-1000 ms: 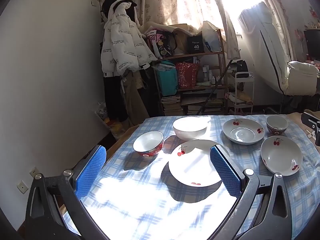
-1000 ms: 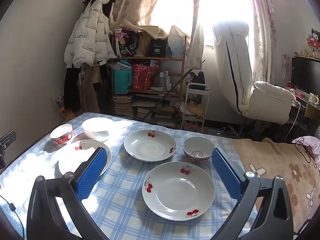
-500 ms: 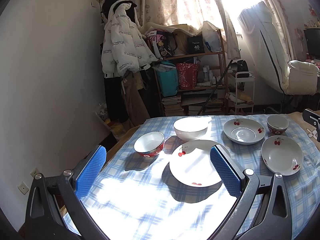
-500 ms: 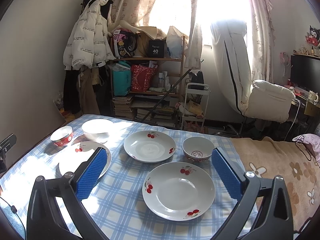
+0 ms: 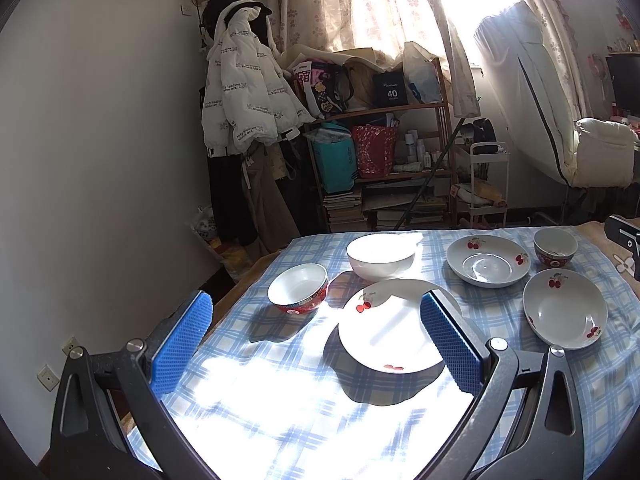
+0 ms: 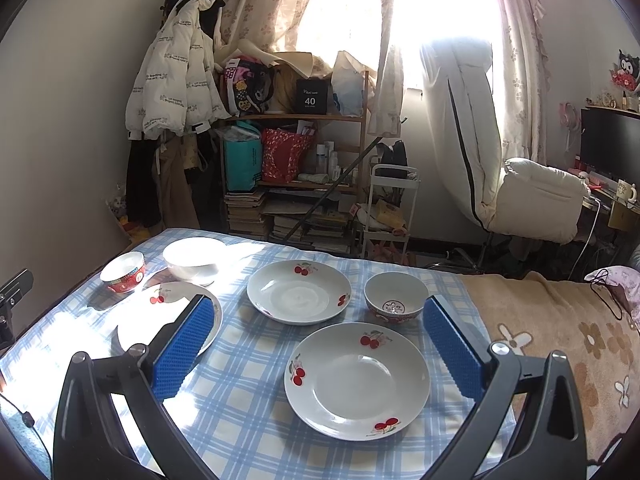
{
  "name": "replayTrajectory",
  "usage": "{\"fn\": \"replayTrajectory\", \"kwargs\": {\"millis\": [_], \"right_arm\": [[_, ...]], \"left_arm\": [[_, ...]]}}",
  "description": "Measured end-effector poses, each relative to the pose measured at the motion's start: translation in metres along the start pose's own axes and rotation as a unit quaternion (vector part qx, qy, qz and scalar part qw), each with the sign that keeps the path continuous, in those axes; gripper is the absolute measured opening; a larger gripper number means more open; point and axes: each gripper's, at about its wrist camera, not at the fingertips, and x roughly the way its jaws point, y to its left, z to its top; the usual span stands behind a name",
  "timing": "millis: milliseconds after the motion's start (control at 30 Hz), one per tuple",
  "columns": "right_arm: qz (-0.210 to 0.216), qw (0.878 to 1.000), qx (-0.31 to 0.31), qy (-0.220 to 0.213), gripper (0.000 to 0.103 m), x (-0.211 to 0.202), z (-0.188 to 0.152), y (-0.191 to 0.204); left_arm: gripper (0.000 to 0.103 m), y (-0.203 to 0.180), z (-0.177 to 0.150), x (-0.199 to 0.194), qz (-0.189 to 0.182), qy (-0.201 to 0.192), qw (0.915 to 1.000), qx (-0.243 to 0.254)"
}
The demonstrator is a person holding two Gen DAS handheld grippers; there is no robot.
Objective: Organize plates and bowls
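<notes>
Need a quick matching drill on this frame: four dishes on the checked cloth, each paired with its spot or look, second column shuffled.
Things:
1. plain white bowl
2. flat white cherry-print plate
3. small red-sided bowl with a mark inside
4. deep grey-white cherry-print plate

Descriptions:
A. nearest the right gripper, between its open fingers
B. in direct sunlight, in front of the left gripper
C. far left area, no print at all
D. right of the far cherry-print plate, near the brown floral blanket

Pairs: 1-C, 2-B, 3-D, 4-A
</notes>
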Motion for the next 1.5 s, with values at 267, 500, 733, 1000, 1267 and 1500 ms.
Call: {"fn": "replayTrajectory", "kwargs": {"millis": [267,500,733,1000,1267,1500], "right_arm": [[-0.001,1.000,0.003,0.002,0.103,-0.0003,-0.0040,0.0014],[-0.001,1.000,0.003,0.003,0.103,0.0000,-0.0041,0.0011],[-0.004,1.000,0.006,0.004,0.103,0.0005,-0.0060,-0.0017],[-0.005,1.000,0.006,0.006,0.103,0.0020,-0.0068,-0.0022],[-0.005,1.000,0.005,0.007,0.103,0.0026,-0.0068,-0.0024],[-0.005,1.000,0.006,0.007,0.103,0.0026,-0.0065,-0.0025]], "left_arm": [[0.102,-0.0006,-0.0002,-0.0001,0.000,0.000,1.0000,0.000],[0.102,-0.0012,-0.0001,-0.0004,0.001,0.000,1.0000,0.001],[0.102,0.0010,-0.0023,0.0007,0.001,-0.002,1.0000,0.002],[0.102,0.0013,-0.0024,0.0009,0.002,-0.002,1.0000,0.003],[0.102,0.0015,-0.0023,0.0003,0.002,-0.002,1.0000,0.003],[0.102,0.0013,-0.0024,0.0002,0.002,-0.002,1.0000,0.003]]}}
